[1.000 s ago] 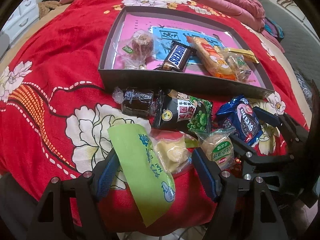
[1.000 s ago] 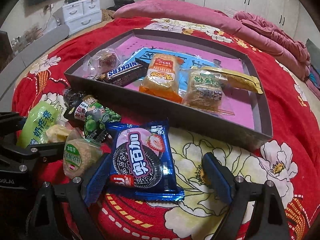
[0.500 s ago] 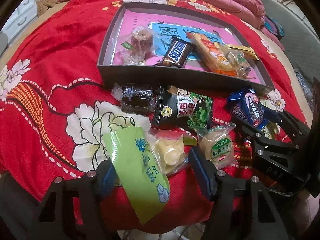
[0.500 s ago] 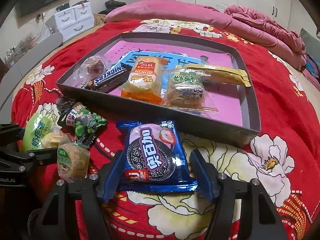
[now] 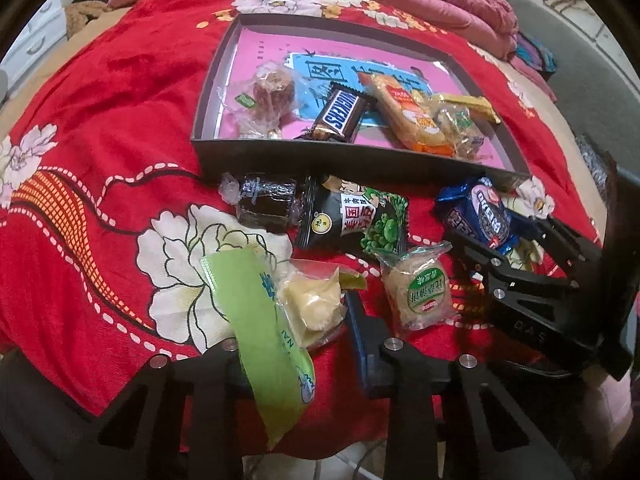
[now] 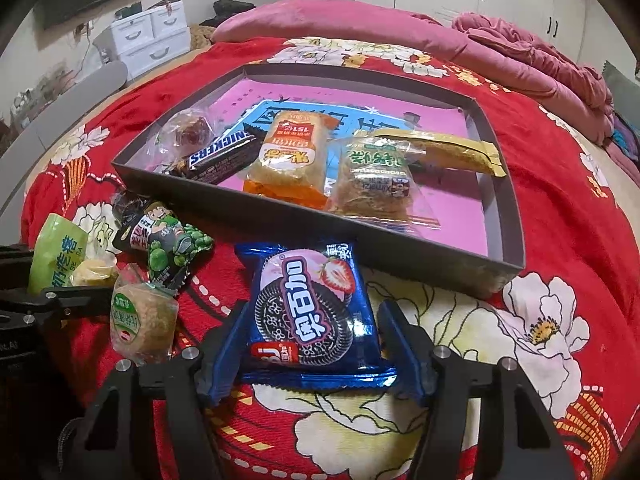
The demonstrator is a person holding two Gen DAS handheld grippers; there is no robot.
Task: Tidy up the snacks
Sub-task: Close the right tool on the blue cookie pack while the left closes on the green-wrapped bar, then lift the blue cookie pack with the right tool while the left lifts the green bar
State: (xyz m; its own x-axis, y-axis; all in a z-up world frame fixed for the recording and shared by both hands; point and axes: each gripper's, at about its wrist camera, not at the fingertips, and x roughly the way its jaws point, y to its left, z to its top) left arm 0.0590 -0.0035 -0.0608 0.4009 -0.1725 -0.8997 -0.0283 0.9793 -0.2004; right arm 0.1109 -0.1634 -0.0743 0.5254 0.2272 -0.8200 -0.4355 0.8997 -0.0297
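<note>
Squeeze both tongs evenly before you lift. Your left tongs (image 5: 294, 322) are closing on the green milk-candy pack (image 5: 264, 320), your right tongs (image 6: 310, 344) closing around the blue Oreo pack (image 6: 310, 312), both lying on the bed (image 6: 460, 320) in front of the tray (image 6: 280, 210).

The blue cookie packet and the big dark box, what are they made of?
The blue cookie packet looks like shiny plastic or foil film: it glints and has crimped, zigzag ends. The dark box looks like matte cardboard: thin, stiff, straight walls with no shine, though painted board can't be ruled out. Its pink floor looks like printed paper.
</note>
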